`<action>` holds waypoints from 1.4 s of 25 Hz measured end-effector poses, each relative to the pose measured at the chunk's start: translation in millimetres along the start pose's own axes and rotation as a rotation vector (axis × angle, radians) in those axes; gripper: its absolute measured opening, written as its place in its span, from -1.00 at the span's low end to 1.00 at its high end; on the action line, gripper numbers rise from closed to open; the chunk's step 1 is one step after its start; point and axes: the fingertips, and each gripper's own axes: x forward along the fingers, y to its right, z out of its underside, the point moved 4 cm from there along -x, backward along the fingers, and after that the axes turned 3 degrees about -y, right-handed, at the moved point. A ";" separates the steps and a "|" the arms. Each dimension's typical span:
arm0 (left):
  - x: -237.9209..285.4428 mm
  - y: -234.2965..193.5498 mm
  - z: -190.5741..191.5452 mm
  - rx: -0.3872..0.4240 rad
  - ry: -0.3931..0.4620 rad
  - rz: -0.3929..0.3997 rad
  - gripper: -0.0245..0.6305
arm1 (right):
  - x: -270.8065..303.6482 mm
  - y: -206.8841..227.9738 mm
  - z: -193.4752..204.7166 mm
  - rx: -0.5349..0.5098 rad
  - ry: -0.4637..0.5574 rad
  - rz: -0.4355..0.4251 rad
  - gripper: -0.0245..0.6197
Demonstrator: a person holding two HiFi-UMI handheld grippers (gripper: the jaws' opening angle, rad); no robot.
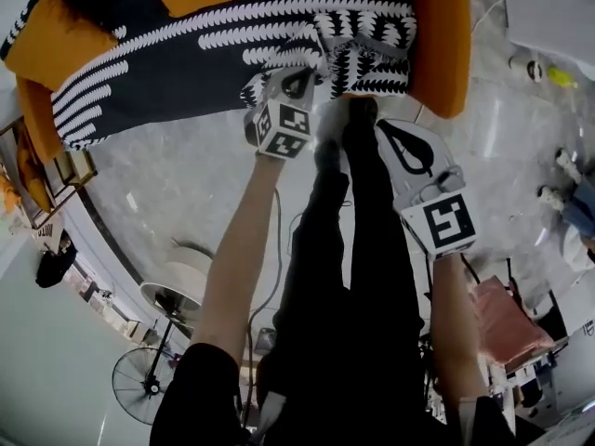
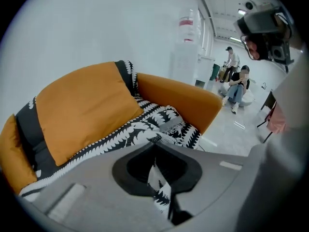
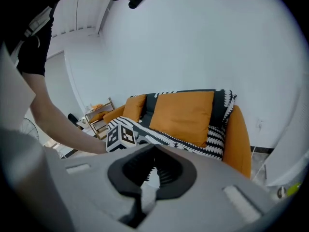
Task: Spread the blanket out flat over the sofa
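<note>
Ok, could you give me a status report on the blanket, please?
Left gripper and right gripper shut on blanket. Blanket rumpled across sofa, not flat yet. Nothing in the way.

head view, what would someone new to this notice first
The bright orange sofa fills the top of the head view, with a black-and-white patterned blanket draped across it. Just below, the left tool is shut on a bunched part of that blanket at the sofa's front edge.
</note>
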 end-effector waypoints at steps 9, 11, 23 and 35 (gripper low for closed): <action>-62.2 44.9 7.0 0.032 0.072 0.060 -0.86 | -54.3 -51.3 26.7 0.092 0.032 0.148 -0.91; -73.0 57.0 5.6 0.040 0.094 0.081 -0.86 | -66.2 -58.3 34.0 0.118 0.036 0.180 -0.91; -96.0 131.3 -12.7 0.061 0.188 0.223 -0.87 | -102.4 -70.5 75.4 0.213 0.038 0.292 -0.91; -64.6 206.7 -9.0 0.138 0.151 0.340 -0.86 | -121.4 -64.6 118.1 0.294 0.042 0.319 -0.91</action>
